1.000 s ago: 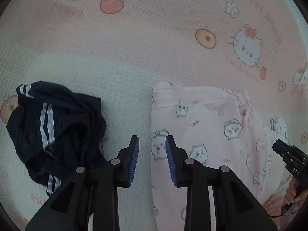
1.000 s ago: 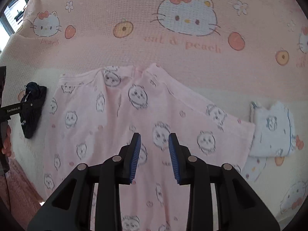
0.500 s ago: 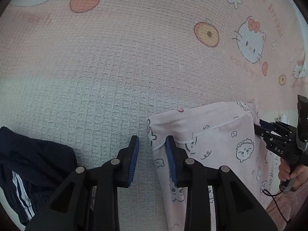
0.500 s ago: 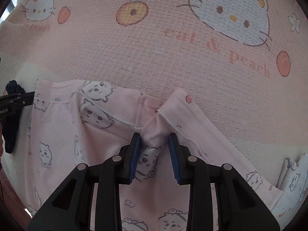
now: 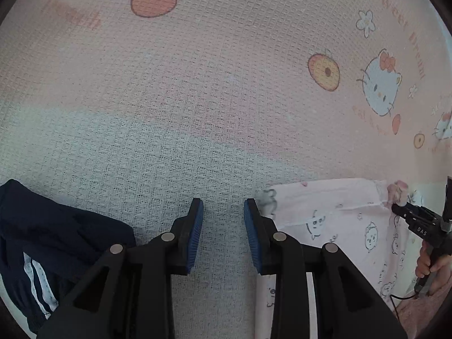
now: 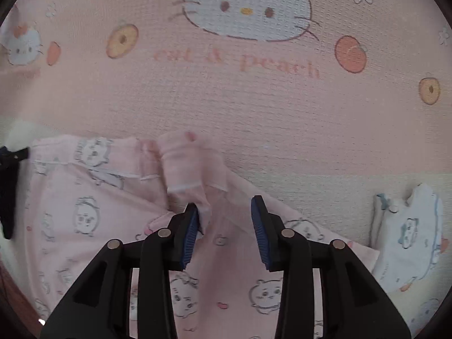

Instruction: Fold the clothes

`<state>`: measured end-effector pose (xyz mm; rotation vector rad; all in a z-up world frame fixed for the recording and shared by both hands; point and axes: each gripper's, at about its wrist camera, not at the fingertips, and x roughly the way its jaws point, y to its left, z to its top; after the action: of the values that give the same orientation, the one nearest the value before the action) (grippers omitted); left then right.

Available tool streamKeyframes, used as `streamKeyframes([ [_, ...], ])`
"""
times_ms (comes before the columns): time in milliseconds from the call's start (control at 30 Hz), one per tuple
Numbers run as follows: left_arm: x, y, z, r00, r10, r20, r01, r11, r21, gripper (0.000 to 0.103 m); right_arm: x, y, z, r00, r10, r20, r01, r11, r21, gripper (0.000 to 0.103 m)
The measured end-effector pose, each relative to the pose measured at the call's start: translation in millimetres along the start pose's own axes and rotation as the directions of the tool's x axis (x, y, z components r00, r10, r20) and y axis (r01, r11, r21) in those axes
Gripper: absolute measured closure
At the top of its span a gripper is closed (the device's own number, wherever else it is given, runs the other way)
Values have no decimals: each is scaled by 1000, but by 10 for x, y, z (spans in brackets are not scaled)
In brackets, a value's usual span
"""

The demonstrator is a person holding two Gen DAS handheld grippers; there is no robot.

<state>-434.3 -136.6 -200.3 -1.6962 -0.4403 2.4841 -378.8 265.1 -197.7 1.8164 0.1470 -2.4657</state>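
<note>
A pink garment with small animal prints point(image 6: 93, 220) lies flat on the bed. Its far edge is rumpled into a raised fold point(image 6: 186, 166). My right gripper point(image 6: 224, 217) stands open low over that edge, and the fold rests against its left pad point(image 6: 189, 231). In the left wrist view the garment's far left corner point(image 5: 267, 196) touches the outside of my left gripper's right finger point(image 5: 255, 234). My left gripper point(image 5: 223, 210) is open over bare bedspread with nothing between its fingers. The right gripper point(image 5: 406, 214) and the hand holding it show at the right edge.
A crumpled navy garment with white stripes point(image 5: 42, 231) lies just left of my left gripper. A folded white garment with blue prints point(image 6: 406, 231) sits to the right of the pink one. The pink cartoon-cat bedspread point(image 6: 254, 107) stretches beyond.
Both grippers came forward and down to the pink garment's far edge. Its corner went from between my left fingers to outside the right one. The right jaws stand slightly wider.
</note>
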Motion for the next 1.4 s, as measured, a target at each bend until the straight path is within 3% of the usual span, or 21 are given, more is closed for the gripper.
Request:
streamKeyframes([
  [33, -8, -39, -3, 1000, -9, 1, 9, 1000, 19, 72, 58, -42, -18, 999, -25, -20, 25, 1000, 8, 66],
  [67, -15, -78, -5, 1000, -19, 3, 19, 999, 37, 72, 22, -109, -34, 1000, 5, -1, -5, 999, 50, 67],
  [200, -5, -231, -33, 1000, 6, -2, -6, 994, 110, 72, -278, -306, -80, 992, 48, 116, -65, 987, 146, 66],
  [267, -19, -257, -46, 1000, 0, -7, 1, 994, 110, 72, -484, -229, -50, 979, 97, 178, -116, 988, 102, 66],
  [333, -32, -267, -51, 1000, -11, 2, 10, 994, 106, 78, -495, 2, 52, 978, 114, 174, -121, 992, 31, 64],
  [433, -103, -261, -12, 1000, -1, 29, -2, 996, 84, 79, -507, 348, 204, 977, 139, 165, -128, 989, -75, 64],
  [500, -135, -249, 19, 999, -2, 41, -1, 997, 78, 79, -261, 531, 230, 988, 115, 103, -102, 986, -129, 65],
  [567, -166, -236, 49, 999, -3, 53, -1, 997, 73, 79, -22, 609, 259, 999, 37, 35, -32, 989, -144, 66],
  [667, -213, -217, 95, 997, -5, 71, 0, 998, 65, 79, 147, 419, 203, 999, -42, -20, 40, 996, -84, 67],
  [733, -245, -205, 125, 997, -6, 83, 1, 998, 60, 79, 56, 240, 133, 997, -78, 1, 78, 996, -42, 67],
  [800, -139, -225, 117, 998, -52, 30, 50, 997, 61, 79, -39, 37, 56, 994, -108, 19, 108, 994, 4, 66],
  [900, 0, -302, 38, 998, -61, -18, 62, 996, 71, 79, -91, -231, -40, 993, -120, 5, 119, 990, 75, 66],
  [967, 15, -394, -17, 998, -59, -22, 61, 992, 112, 79, -217, -176, -6, 991, -130, 41, 128, 991, 50, 66],
  [1067, 26, -523, -88, 985, -151, -82, 163, 974, 160, 79, -428, -16, 68, 979, -168, 113, 166, 986, 26, 66],
  [1133, 40, -604, -136, 990, -119, -81, 133, 969, 209, 79, -569, 90, 118, 969, -190, 161, 190, 982, 13, 66],
  [1200, 49, -666, -168, 992, -98, -79, 115, 963, 244, 79, -747, 125, 190, 965, -91, 247, 80, 995, 53, 66],
  [1267, 46, -692, -175, 992, -102, -79, 119, 960, 253, 79, -873, 278, 284, 946, -28, 323, 20, 999, 29, 64],
  [1367, 22, -670, -147, 994, -94, -58, 105, 966, 235, 81, -672, 600, 480, 963, 101, 251, -88, 994, -64, 62],
  [1400, 8, -646, -137, 994, -96, -51, 105, 969, 224, 86, -520, 664, 514, 977, 80, 199, -66, 995, -74, 63],
])
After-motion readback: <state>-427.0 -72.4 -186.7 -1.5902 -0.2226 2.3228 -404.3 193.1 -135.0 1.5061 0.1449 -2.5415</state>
